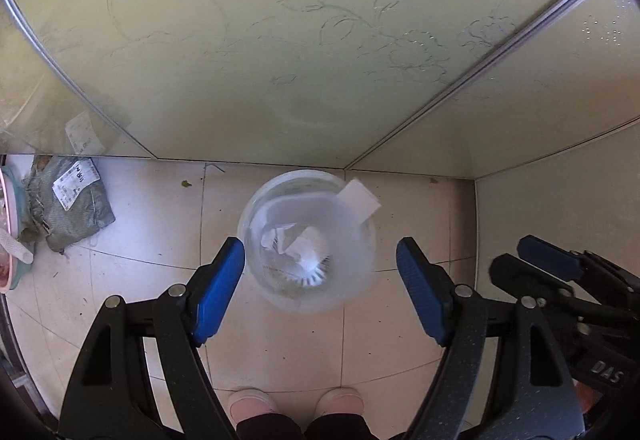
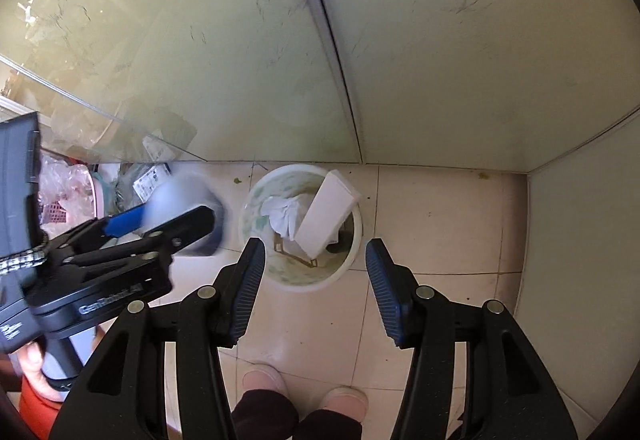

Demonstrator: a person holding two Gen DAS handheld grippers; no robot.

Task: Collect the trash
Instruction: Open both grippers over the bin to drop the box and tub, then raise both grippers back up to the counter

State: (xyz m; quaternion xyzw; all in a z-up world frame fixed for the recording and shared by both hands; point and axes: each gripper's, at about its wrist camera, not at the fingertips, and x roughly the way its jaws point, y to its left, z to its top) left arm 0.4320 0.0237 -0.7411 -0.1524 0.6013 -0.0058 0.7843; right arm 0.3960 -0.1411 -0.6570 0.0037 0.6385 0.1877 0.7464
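At the far left of the left wrist view, well off to the side of the left gripper (image 1: 320,244), a grey mailing bag (image 1: 68,207) with a white label lies on the tiled floor (image 1: 160,224) at the foot of a frosted glass door (image 1: 280,59) etched with flowers. The left gripper points steeply down with its blue pads (image 1: 220,288) set wide. A hazy, translucent cup (image 1: 348,280) sits between them. The left pad meets the cup's wall, but a thin strip of floor shows beside the right pad. The cup is smeared in both views, so I cannot tell whether it is really gripped.

Right of that, the right gripper (image 2: 315,244) also points down, its jaws partly open with nothing between them. Straight ahead of its fingertips the round white trash bin (image 2: 256,199) stands on the floor against the door. In the bin are crumpled white paper (image 2: 280,215) and, just right of it, a white box (image 2: 326,211) that leans out over the far rim. Behind the right gripper, at the bottom edge, are two pink shoes (image 2: 264,376). To its right a plain wall (image 2: 580,240) meets the floor.
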